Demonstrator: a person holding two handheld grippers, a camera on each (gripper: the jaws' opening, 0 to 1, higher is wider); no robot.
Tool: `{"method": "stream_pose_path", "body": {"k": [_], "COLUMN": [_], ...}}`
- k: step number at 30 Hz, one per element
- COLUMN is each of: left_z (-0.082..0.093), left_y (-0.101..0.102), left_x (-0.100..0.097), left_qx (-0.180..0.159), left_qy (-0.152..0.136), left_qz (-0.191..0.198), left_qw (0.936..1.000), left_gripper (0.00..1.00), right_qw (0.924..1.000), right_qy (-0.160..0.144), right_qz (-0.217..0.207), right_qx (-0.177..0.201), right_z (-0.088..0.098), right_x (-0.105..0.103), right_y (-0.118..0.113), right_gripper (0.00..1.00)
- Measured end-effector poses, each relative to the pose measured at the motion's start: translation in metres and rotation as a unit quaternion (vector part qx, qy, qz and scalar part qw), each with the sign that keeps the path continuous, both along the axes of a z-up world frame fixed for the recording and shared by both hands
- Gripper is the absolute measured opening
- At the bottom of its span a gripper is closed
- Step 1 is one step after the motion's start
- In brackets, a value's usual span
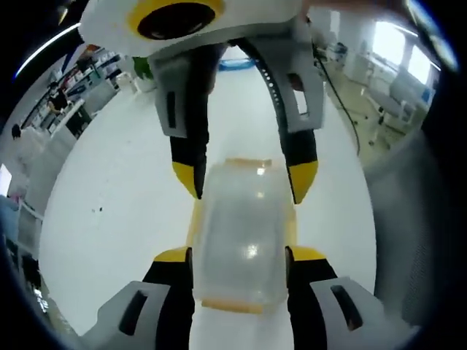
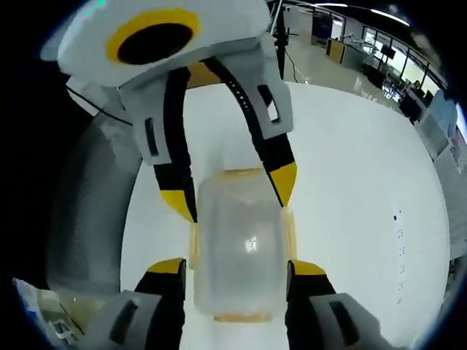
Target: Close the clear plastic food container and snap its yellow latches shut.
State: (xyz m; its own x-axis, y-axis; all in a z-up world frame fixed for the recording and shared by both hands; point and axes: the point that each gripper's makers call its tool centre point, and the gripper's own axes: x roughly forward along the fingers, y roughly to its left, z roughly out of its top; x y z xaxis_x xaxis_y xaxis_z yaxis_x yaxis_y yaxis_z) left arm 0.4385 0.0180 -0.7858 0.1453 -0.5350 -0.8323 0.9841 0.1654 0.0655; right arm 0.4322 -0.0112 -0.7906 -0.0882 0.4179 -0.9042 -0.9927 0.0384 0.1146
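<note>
Between the yellow tips at the bottom centre of the left gripper view, the left tongs (image 1: 238,255) stand open about as wide as the clear plastic container (image 1: 239,232), one tip against each long side; whether they press or only touch I cannot tell. The right tongs (image 1: 246,181) come down from the top of that frame, open to a similar width, their tips at the container's far end.

At the lower centre of the right gripper view the same pairing is mirrored: the right tongs (image 2: 236,268) flank the container (image 2: 238,244), and the left tongs (image 2: 235,193) reach in from above.

So the container lies between the two, its long axis running straight from one toward the other, both about equally near. Its lid looks already down. Yellow latches (image 1: 234,305) show at the near and far ends and along the sides; whether any are snapped I cannot tell. Underneath is the white surface (image 1: 124,189).
</note>
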Motion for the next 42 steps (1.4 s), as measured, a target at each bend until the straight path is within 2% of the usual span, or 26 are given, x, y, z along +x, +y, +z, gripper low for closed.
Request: {"method": "stream_pose_path", "body": {"k": [4, 7, 10, 11, 13, 14, 17, 18, 19, 20, 21, 22, 23, 25, 26, 27, 28, 29, 31, 33, 35, 36, 38, 40, 42], "left_z": [-0.002, -0.007, -0.007, -0.007, -0.009, -0.009, -0.006, -0.004, -0.004, -0.004, -0.005, -0.005, -0.006, -0.007, -0.009, -0.009, -0.006, -0.003, 0.004, 0.005, 0.002, 0.001, 0.002, 0.007, 0.009], "left_y": [0.005, 0.011, 0.013, 0.012, 0.016, 0.016, 0.018, 0.019, 0.024, 0.025, 0.026, 0.027, 0.029, 0.031, 0.035, 0.035, 0.039, 0.040, 0.038, 0.038, 0.035, 0.036, 0.034, 0.034, 0.035], "left_x": [0.001, 0.003, 0.004, 0.005, 0.007, 0.010, 0.014, 0.018, 0.020, 0.020, 0.019, 0.019, 0.020, 0.019, 0.018, 0.018, 0.021, 0.024, 0.025, 0.026, 0.024, 0.023, 0.024, 0.025, 0.026], "left_qx": [0.013, 0.028, 0.028, 0.028, 0.042, 0.041, 0.034, 0.032, 0.037, 0.038, 0.033, 0.031, 0.026, 0.027, 0.030, 0.030, 0.025, 0.017, 0.006, 0.002, 0.000, 0.000, -0.011, -0.039, -0.069], "left_qy": [-0.005, -0.002, 0.003, -0.002, -0.003, -0.003, -0.008, -0.018, -0.024, -0.023, -0.016, -0.015, -0.016, -0.020, -0.016, -0.016, -0.031, -0.044, -0.053, -0.054, -0.038, -0.031, -0.027, -0.019, -0.012], "left_qz": [0.031, 0.083, 0.123, 0.122, 0.144, 0.162, 0.201, 0.210, 0.233, 0.249, 0.274, 0.287, 0.305, 0.317, 0.333, 0.338, 0.356, 0.367, 0.373, 0.383, 0.390, 0.399, 0.400, 0.418, 0.436], "left_qw": [0.9994, 0.9962, 0.9920, 0.9922, 0.9886, 0.9860, 0.9790, 0.9769, 0.9715, 0.9676, 0.9611, 0.9573, 0.9518, 0.9479, 0.9424, 0.9405, 0.9337, 0.9292, 0.9264, 0.9222, 0.9202, 0.9166, 0.9162, 0.9076, 0.8973], "left_gripper": [0.45, 0.50, 0.48, 0.49, 0.49, 0.50, 0.52, 0.53, 0.54, 0.55, 0.55, 0.55, 0.55, 0.55, 0.55, 0.55, 0.56, 0.58, 0.58, 0.58, 0.58, 0.59, 0.59, 0.56, 0.55], "right_qw": [0.9993, 0.9973, 0.9953, 0.9933, 0.9923, 0.9909, 0.9858, 0.9821, 0.9775, 0.9738, 0.9702, 0.9652, 0.9592, 0.9468, 0.9364, 0.9321, 0.9214, 0.9155, 0.9180, 0.9122, 0.9092, 0.9078, 0.9063, 0.9023, 0.8959], "right_qy": [-0.011, 0.000, -0.013, -0.020, -0.035, -0.047, -0.052, -0.055, -0.053, -0.051, -0.057, -0.068, -0.073, -0.081, -0.094, -0.094, -0.083, -0.086, -0.094, -0.102, -0.103, -0.103, -0.103, -0.106, -0.096], "right_qz": [-0.034, -0.068, -0.092, -0.112, -0.117, -0.125, -0.157, -0.178, -0.203, -0.221, -0.235, -0.252, -0.273, -0.311, -0.338, -0.349, -0.379, -0.392, -0.385, -0.396, -0.403, -0.406, -0.408, -0.415, -0.426], "right_qx": [0.008, 0.026, 0.027, 0.022, 0.017, 0.019, 0.027, 0.029, 0.022, 0.016, 0.013, 0.009, 0.008, 0.004, 0.005, 0.015, 0.025, 0.023, 0.018, 0.021, 0.024, 0.027, 0.045, 0.053, 0.080], "right_z": [0.000, 0.001, 0.003, 0.003, 0.003, 0.004, 0.005, 0.006, 0.004, 0.003, 0.003, 0.003, 0.003, 0.003, 0.005, 0.006, 0.007, 0.007, 0.006, 0.007, 0.007, 0.008, 0.011, 0.014, 0.016], "right_x": [0.006, 0.005, 0.007, 0.009, 0.009, 0.010, 0.010, 0.012, 0.013, 0.013, 0.015, 0.018, 0.020, 0.021, 0.024, 0.024, 0.022, 0.021, 0.018, 0.019, 0.020, 0.020, 0.021, 0.022, 0.021], "right_y": [0.000, 0.005, 0.008, 0.007, 0.008, 0.009, 0.010, 0.009, 0.005, 0.001, -0.002, -0.006, -0.009, -0.016, -0.021, -0.020, -0.020, -0.022, -0.022, -0.023, -0.024, -0.024, -0.022, -0.026, -0.023], "right_gripper": [0.54, 0.56, 0.56, 0.56, 0.56, 0.57, 0.57, 0.57, 0.57, 0.57, 0.57, 0.57, 0.57, 0.58, 0.58, 0.57, 0.58, 0.59, 0.59, 0.59, 0.59, 0.59, 0.59, 0.59, 0.58]}}
